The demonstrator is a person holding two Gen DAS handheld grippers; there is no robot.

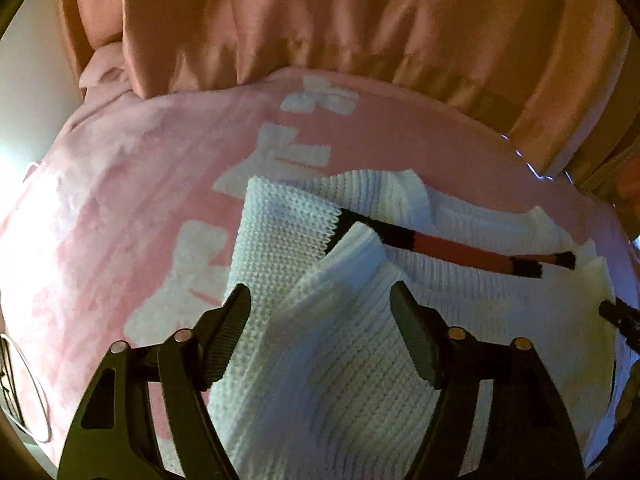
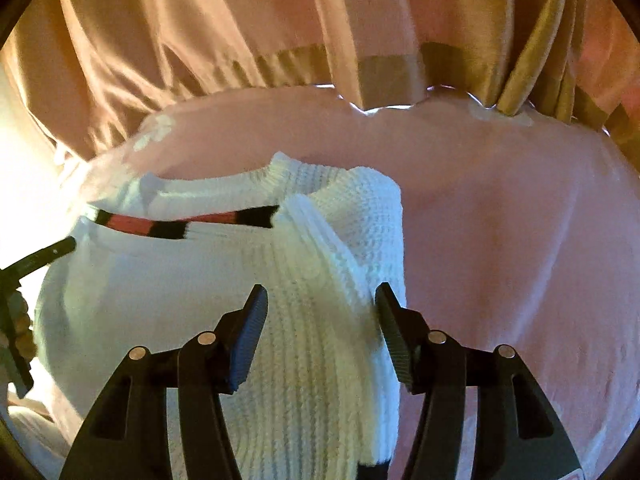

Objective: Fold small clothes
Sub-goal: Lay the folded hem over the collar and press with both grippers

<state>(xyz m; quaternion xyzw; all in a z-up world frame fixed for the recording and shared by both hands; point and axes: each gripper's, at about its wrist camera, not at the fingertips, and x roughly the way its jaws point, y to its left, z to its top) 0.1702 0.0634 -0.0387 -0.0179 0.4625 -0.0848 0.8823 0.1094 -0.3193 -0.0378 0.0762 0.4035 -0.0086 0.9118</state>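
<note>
Left wrist view: my left gripper (image 1: 320, 304) hangs with its jaws apart over the white knit sweater (image 1: 344, 360), which fills the lower centre of the frame on a pink blanket (image 1: 120, 208) with white bows. A black-and-red stripe (image 1: 448, 248) crosses the knit at centre right. From the right wrist, my right gripper (image 2: 322, 304) is also spread wide, a folded ridge of sweater (image 2: 312, 340) between its fingers (contact unclear). Peach curtains (image 2: 200, 40) fill the top.

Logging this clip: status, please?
Left gripper open, fingers straddling the white knit sweater. Right gripper open over a folded-in sleeve. Sweater flat on pink blanket. Nothing in the way.
</note>
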